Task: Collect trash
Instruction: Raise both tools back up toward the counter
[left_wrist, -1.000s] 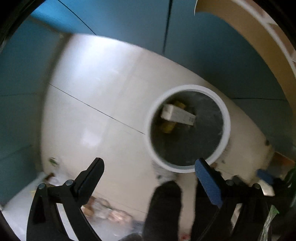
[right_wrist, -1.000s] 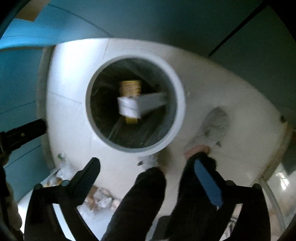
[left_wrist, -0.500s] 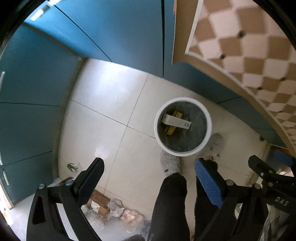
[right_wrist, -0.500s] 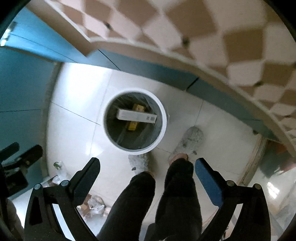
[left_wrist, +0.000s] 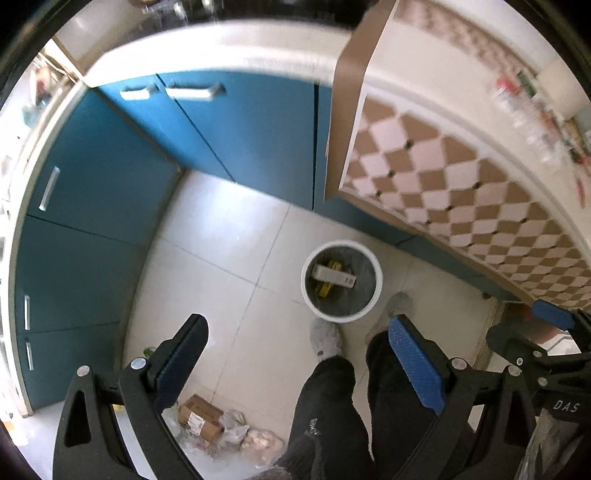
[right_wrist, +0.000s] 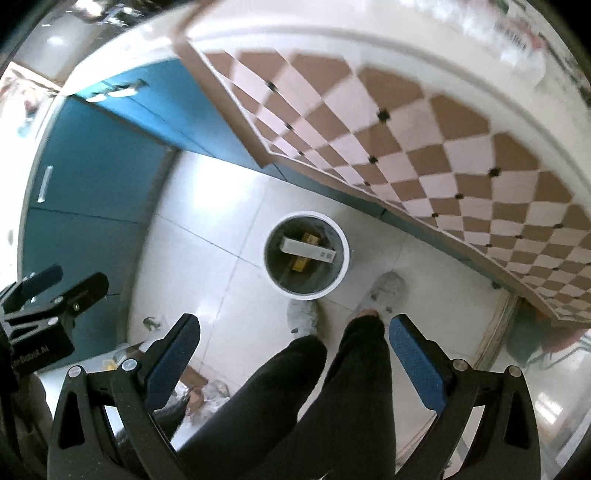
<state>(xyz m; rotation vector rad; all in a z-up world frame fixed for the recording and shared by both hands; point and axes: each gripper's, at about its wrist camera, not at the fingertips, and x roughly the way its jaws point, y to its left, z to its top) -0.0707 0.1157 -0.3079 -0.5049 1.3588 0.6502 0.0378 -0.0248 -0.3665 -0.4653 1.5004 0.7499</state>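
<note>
While both grippers point down at the floor, the left gripper (left_wrist: 295, 339) has its two jaws wide apart with nothing between them, and the right gripper (right_wrist: 293, 332) is the same: two jaws spread, nothing held. One round white trash bin (left_wrist: 377, 291) stands on the pale tiled floor (left_wrist: 218, 266), just beside the foot of the checkered counter front (left_wrist: 461, 192). Two items counted inside the bin: one long white box (left_wrist: 334, 276) lying across the top, and one yellow packet (left_wrist: 328, 286) under it, partly hidden. Right wrist view shows the same two, white box (right_wrist: 308, 251) over yellow packet (right_wrist: 303, 263), bin rim (right_wrist: 345, 258) around them.

Two grey shoes near the bin: one (left_wrist: 324, 336) touching or nearly touching the rim, the other (left_wrist: 397, 306) just to its side. Two black-trousered legs (left_wrist: 332, 417) run down between the jaws.

Separate litter pile on the floor near the blue cabinets (left_wrist: 92, 240), well apart from the bin: one cardboard box (left_wrist: 201, 417), crumpled plastic wrappers (left_wrist: 236, 430) beside it, count unclear. One small green scrap (right_wrist: 151, 323) lies alone by the cabinet base.
</note>
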